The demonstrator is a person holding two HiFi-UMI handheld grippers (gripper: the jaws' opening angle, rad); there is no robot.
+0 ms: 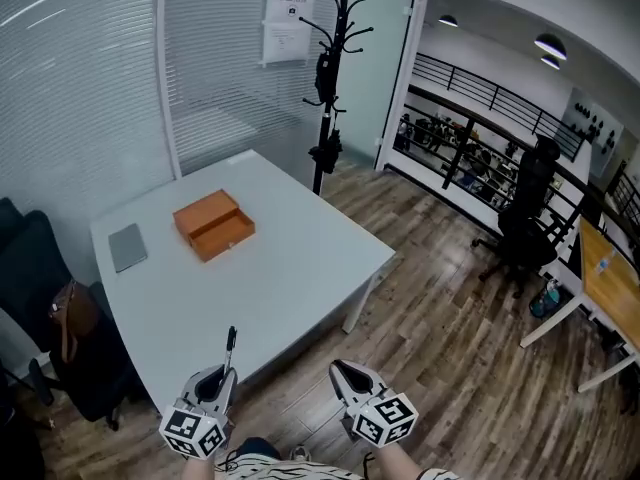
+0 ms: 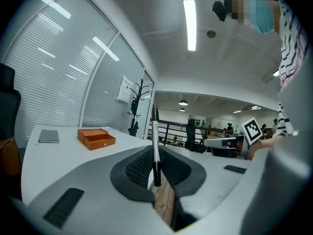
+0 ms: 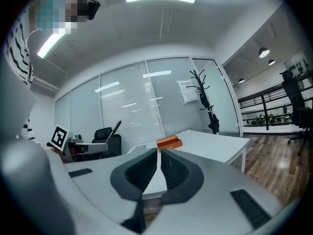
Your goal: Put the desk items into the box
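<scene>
An orange box (image 1: 214, 224) with its drawer slid partly out sits on the white table (image 1: 280, 278), far side. A grey notebook (image 1: 127, 246) lies to the left of the box. My left gripper (image 1: 216, 377) hangs over the table's near edge, shut on a black and white pen (image 1: 229, 346) that stands upright between the jaws; in the left gripper view the pen (image 2: 155, 146) crosses the pads with the box (image 2: 96, 137) far behind. My right gripper (image 1: 341, 371) is off the table, over the floor, shut with nothing in it, and its own view shows the box (image 3: 169, 142) far ahead.
A black coat stand (image 1: 328, 78) rises behind the table's far corner. At the left stand a dark chair (image 1: 35, 278) and a brown bag (image 1: 66, 316). At the right are a black office chair (image 1: 524, 218) and a wooden desk (image 1: 610, 278). Glass walls with blinds lie behind.
</scene>
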